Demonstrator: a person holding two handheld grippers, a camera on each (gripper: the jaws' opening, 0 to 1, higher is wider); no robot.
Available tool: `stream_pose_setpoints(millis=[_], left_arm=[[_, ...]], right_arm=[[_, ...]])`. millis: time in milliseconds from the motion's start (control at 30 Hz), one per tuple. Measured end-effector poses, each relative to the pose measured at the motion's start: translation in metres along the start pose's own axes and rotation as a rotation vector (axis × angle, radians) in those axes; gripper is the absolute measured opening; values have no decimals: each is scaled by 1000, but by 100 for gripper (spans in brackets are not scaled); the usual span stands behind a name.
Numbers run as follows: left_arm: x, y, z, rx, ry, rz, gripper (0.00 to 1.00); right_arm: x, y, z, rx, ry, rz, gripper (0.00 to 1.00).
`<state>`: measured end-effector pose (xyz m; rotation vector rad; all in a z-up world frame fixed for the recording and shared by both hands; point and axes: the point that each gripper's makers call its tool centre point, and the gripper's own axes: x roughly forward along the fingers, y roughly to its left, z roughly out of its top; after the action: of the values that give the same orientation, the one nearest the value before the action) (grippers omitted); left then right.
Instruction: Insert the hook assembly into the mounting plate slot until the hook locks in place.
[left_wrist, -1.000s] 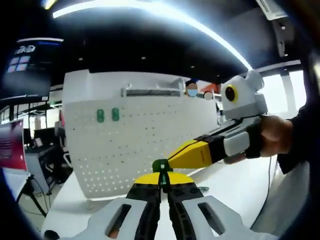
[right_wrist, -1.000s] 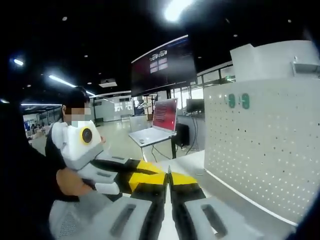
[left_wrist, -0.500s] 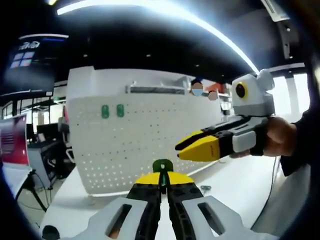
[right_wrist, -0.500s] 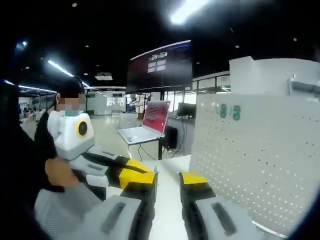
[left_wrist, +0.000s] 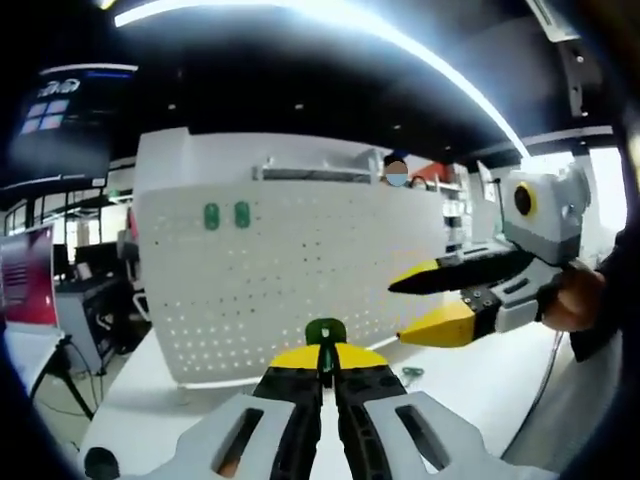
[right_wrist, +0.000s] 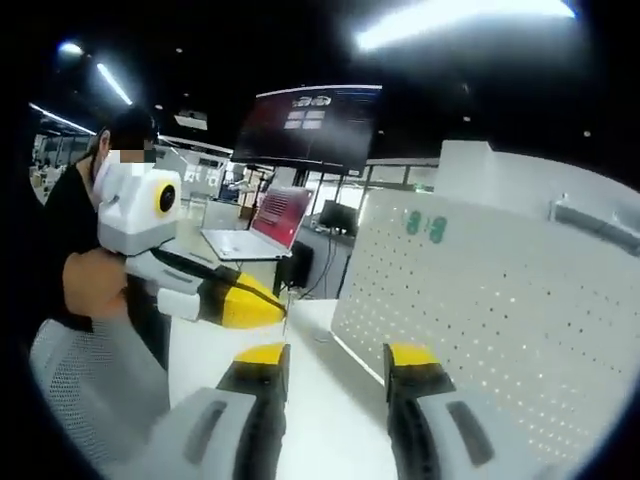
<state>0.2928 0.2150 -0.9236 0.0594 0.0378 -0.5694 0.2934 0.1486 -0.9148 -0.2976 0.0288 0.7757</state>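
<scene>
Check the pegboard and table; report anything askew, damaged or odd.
Nothing stands out. The pegboard stands upright on the table with two green hooks side by side near its top. A small green part lies loose on the table.

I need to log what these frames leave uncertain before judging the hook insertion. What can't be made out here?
- Green hook: left gripper view, mostly hidden by the closed left gripper; its shape is unclear.
- Pegboard slots: too small to tell which one is targeted.
- Two green pieces on the board: too small to identify.
- Small item on the table: blurred.
- Right gripper: open, empty.
</scene>
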Motion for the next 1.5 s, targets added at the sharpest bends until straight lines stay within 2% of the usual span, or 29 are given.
stream_pose_setpoints(millis=[100, 200, 300, 400, 500, 633, 733, 867, 900, 1133, 1500], left_arm=[[0, 1, -1, 0, 4, 3, 3], [0, 5, -2, -6, 9, 16, 3], [-1, 10, -5, -27, 17, 32, 3], [-1, 13, -6, -49, 22, 40, 3], [0, 15, -5, -75, 23, 41, 3], [7, 22, 0, -61, 36, 54, 3], [15, 36, 11, -41, 30, 73, 3], [33, 70, 32, -16, 7, 121, 3], [38, 81, 41, -9, -10, 140, 3], [73, 134, 79, -7, -54, 206, 3], [118, 181, 113, 60, -76, 272, 3]], right_arm=[[-1, -3, -3, 11, -2, -7, 36], [-1, -3, -9, 64, 0, 12, 37], [0, -2, -9, 128, -11, 42, 40], [-2, -6, -6, 155, -31, 51, 41], [-6, -15, -3, 173, -52, 38, 42], [-9, -30, -1, 245, -82, 10, 45], [-10, -35, -5, 260, -72, -2, 47], [-11, -39, -4, 273, -77, -19, 50], [-11, -40, -4, 275, -78, -20, 50], [-12, -46, -6, 293, -75, -39, 54], [-13, -52, -16, 313, -43, -57, 56]])
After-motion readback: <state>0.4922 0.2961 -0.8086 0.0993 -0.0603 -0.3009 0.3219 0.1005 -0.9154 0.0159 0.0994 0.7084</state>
